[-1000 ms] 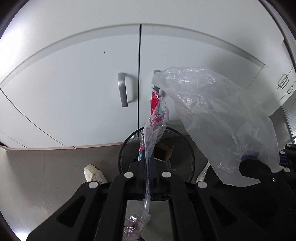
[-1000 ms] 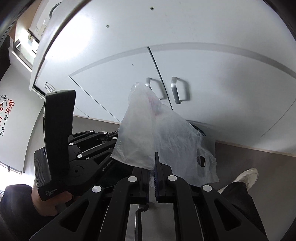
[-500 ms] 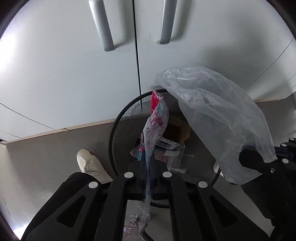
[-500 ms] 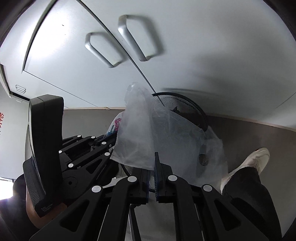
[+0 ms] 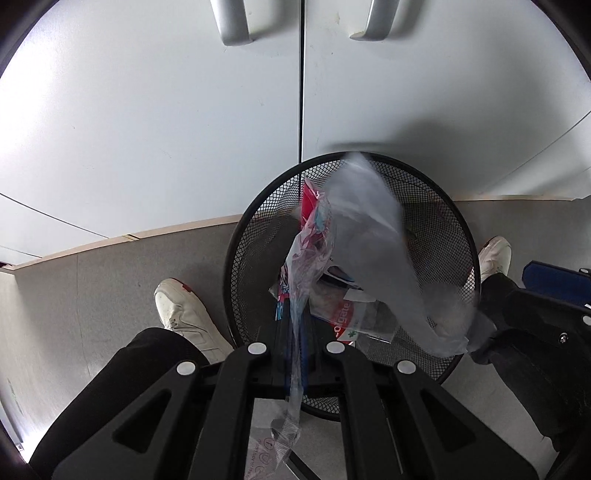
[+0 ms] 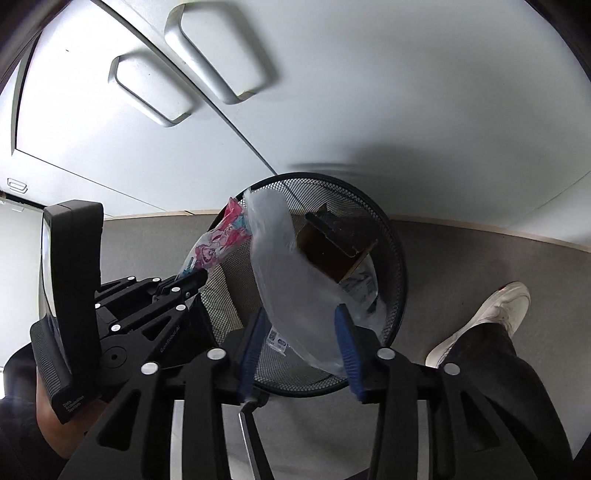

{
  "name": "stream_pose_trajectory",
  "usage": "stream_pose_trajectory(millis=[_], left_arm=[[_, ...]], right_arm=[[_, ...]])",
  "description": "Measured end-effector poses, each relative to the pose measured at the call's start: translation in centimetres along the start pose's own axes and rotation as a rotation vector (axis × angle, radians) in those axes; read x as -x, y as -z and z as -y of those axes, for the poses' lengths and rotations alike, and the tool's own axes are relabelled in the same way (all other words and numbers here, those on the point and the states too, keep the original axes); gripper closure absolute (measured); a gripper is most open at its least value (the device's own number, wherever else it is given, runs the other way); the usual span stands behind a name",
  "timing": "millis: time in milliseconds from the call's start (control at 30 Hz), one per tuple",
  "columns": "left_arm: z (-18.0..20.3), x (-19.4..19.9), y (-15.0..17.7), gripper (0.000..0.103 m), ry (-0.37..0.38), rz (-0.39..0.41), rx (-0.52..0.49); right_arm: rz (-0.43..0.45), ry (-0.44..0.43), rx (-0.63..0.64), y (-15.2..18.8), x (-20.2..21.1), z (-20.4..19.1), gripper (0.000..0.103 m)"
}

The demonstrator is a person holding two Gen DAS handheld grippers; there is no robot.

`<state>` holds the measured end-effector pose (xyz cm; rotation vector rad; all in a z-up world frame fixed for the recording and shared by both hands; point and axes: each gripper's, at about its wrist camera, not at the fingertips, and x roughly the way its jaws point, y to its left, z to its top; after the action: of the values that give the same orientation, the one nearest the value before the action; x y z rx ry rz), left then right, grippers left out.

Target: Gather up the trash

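A black mesh wastebasket (image 5: 236, 266) stands on the floor below both grippers. My left gripper (image 5: 294, 332) points straight down over it, shut on a pink, red and blue plastic wrapper (image 5: 314, 229) that hangs through its fingers. In the right wrist view this wrapper (image 6: 218, 243) sticks out of the left gripper (image 6: 192, 280) above the basket rim (image 6: 399, 266). My right gripper (image 6: 300, 314) is opening, its blue pads wide apart. A clear plastic bag (image 6: 280, 258) lies blurred between them, not pinched, sagging into the basket. The same bag (image 5: 369, 229) shows smeared in the left wrist view.
The basket holds a brown cardboard box (image 6: 332, 254), a toothpaste pack (image 5: 343, 317) and clear wrappers. White cabinet doors with metal handles (image 5: 232, 26) rise right behind it. The person's white shoes (image 5: 184, 314) (image 6: 495, 310) and dark trouser legs flank the basket on grey floor.
Both grippers dropped from cabinet height to just above the basket. The right jaws, shut on the clear bag before, have spread, and the bag is slipping down into the basket.
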<state>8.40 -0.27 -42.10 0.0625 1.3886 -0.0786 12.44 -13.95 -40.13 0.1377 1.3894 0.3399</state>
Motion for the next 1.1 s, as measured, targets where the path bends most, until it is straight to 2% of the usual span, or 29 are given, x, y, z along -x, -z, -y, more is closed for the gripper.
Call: stream_pose_trajectory(millis=[33, 67, 100, 133, 167, 200, 233, 300, 400, 567, 667, 867, 1000, 1100], left_arm=[[0.0, 0.0, 0.0, 0.096, -0.003, -0.003, 0.0], [-0.1, -0.3, 0.0, 0.09, -0.008, -0.005, 0.0], [-0.2, -0.4, 0.1, 0.068, -0.016, -0.006, 0.003], [-0.2, -0.1, 0.2, 0.053, -0.016, -0.006, 0.014], [-0.4, 0.0, 0.3, 0.033, -0.016, 0.002, 0.024], [-0.6, 0.2, 0.3, 0.026, -0.013, 0.011, 0.032], [-0.6, 0.2, 0.4, 0.023, -0.012, 0.008, 0.032], [-0.4, 0.2, 0.4, 0.012, -0.003, -0.004, 0.021], [-0.2, 0.0, 0.7, 0.004, -0.007, -0.002, -0.006], [0.0, 0.6, 1.3, 0.004, 0.011, -0.001, -0.019], [0.0, 1.7, 1.6, 0.004, -0.006, 0.025, -0.004], [-0.3, 5.8, 2.6, 0.004, 0.032, 0.079, 0.059], [0.2, 9.0, 3.8, 0.004, 0.011, 0.112, 0.055], [0.0, 10.6, 4.6, 0.004, 0.044, 0.136, 0.074]], right_arm=[[0.001, 0.01, 0.003, 0.0, 0.1, 0.0, 0.047], [0.009, 0.023, 0.005, 0.0, 0.3, 0.0, 0.04], [0.02, 0.038, 0.006, 0.1, 0.5, 0.2, 0.026], [0.033, 0.058, 0.01, 0.1, 0.8, 0.2, 0.02], [0.052, 0.086, 0.016, 0.2, 1.3, 0.3, 0.017], [0.067, 0.111, 0.019, 0.2, 1.4, 0.4, 0.012], [0.081, 0.13, 0.019, 0.3, 1.9, 0.6, 0.009], [0.097, 0.142, 0.01, 0.5, 2.8, 1.0, 0.009], [0.123, 0.168, 0.01, 0.8, 4.0, 1.3, 0.005], [0.176, 0.241, 0.042, 1.4, 5.9, 0.7, 0.003], [0.215, 0.275, 0.047, 2.0, 7.4, 0.3, 0.004], [0.237, 0.261, 0.039, 3.9, 9.7, 0.7, 0.003], [0.245, 0.262, 0.041, 5.2, 10.8, 0.8, 0.003], [0.247, 0.247, 0.05, 5.8, 10.9, 0.6, 0.003]])
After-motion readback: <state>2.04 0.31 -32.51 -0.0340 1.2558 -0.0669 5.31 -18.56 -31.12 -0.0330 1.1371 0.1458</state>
